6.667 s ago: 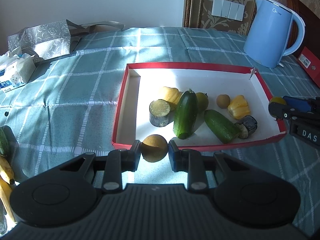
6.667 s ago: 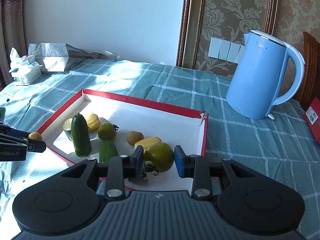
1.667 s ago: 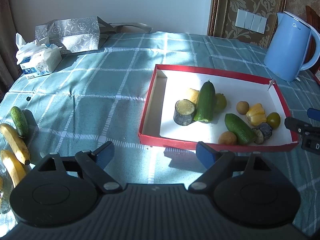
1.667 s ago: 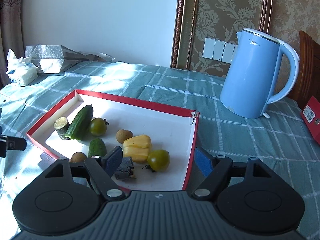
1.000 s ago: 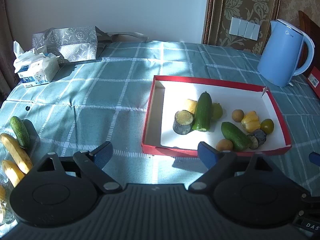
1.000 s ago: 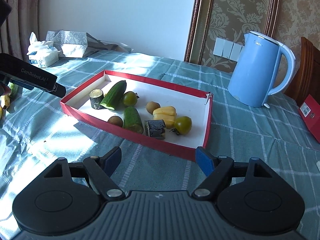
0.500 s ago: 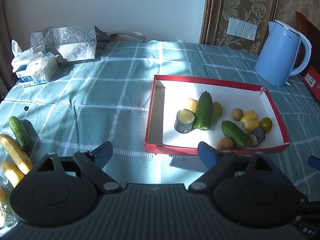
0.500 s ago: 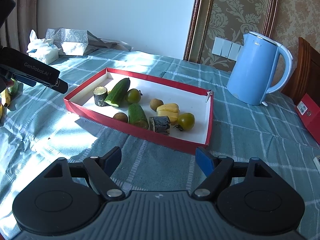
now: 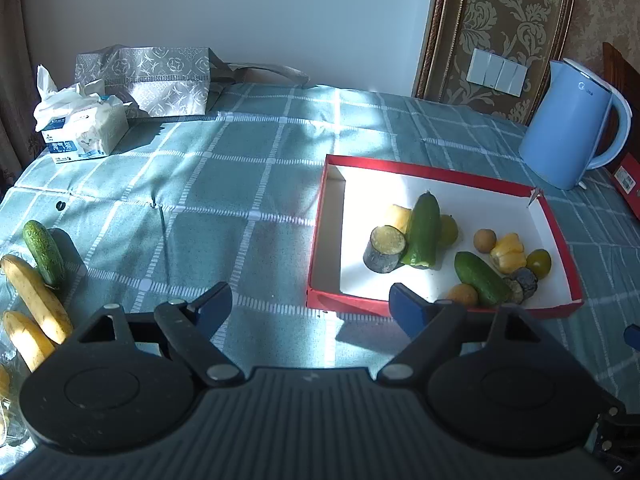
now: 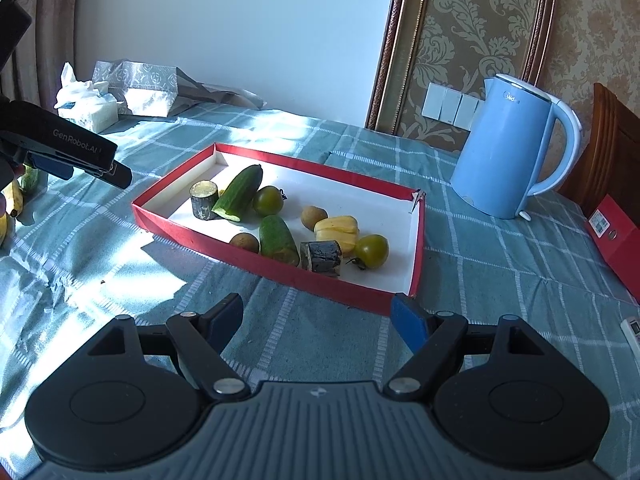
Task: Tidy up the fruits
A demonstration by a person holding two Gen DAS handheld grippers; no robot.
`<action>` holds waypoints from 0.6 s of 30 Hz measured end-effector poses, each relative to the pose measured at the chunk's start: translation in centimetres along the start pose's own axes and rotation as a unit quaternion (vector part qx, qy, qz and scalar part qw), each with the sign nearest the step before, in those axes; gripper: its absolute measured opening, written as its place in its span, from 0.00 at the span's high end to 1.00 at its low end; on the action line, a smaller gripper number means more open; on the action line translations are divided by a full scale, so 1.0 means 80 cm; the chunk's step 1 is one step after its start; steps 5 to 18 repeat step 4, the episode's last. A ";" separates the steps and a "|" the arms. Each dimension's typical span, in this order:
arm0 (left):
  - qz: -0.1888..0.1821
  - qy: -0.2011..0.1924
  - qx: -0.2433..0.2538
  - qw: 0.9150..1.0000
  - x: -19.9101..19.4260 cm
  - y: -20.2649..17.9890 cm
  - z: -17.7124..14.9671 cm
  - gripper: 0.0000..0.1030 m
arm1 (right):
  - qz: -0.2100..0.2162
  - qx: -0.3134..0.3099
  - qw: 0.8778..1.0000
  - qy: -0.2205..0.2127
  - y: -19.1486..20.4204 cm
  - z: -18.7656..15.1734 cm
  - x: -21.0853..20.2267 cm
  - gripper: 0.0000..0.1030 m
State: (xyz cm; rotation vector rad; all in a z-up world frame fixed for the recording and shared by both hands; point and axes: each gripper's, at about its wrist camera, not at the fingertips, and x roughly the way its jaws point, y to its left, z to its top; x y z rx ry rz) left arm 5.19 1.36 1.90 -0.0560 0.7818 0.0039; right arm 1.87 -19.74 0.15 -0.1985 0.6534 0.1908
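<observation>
Left gripper [image 9: 310, 306] hangs above the checked tabletop [image 9: 224, 184], just short of the near wall of the red tray [image 9: 348, 303]. Its jaws stand wide apart with nothing between them, and they have just been closing a little.

Right gripper [image 10: 318, 316] sits low over the cloth near the tray's near right corner. Its jaws also stand wide apart, empty.

Tray contents, seen from the left wrist view: a long cucumber [image 9: 422, 230] leaning on a dark cut stub [image 9: 385, 249], with a yellow piece [image 9: 398, 216] behind and a green tomato [image 9: 449, 230] at its right side. Further right, a small brown fruit [image 9: 485, 239] just beside a yellow pepper-like piece [image 9: 508, 252], a second green tomato [image 9: 539, 263], a short cucumber [image 9: 482, 279], a second dark stub [image 9: 522, 282] and a round brown fruit [image 9: 464, 294] against the near wall.

Outside the tray, at the far left edge of the tabletop: a small cucumber [image 9: 43, 252] touching two bananas [image 9: 36, 300].

Background: blue kettle [image 9: 570, 124] beyond the tray's far right corner, tissue pack [image 9: 82, 128] and grey patterned bag [image 9: 156, 80] at the far left.
</observation>
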 end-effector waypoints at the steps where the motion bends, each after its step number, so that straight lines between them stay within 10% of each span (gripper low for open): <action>1: 0.006 -0.008 0.003 1.000 -0.002 -0.001 -0.001 0.19 | 0.000 0.000 1.000 0.000 0.000 -0.001 -0.001 0.22; 18: 0.016 -0.010 0.004 1.000 -0.003 0.001 -0.001 0.19 | -0.002 0.002 1.000 0.003 -0.001 -0.003 -0.001 0.22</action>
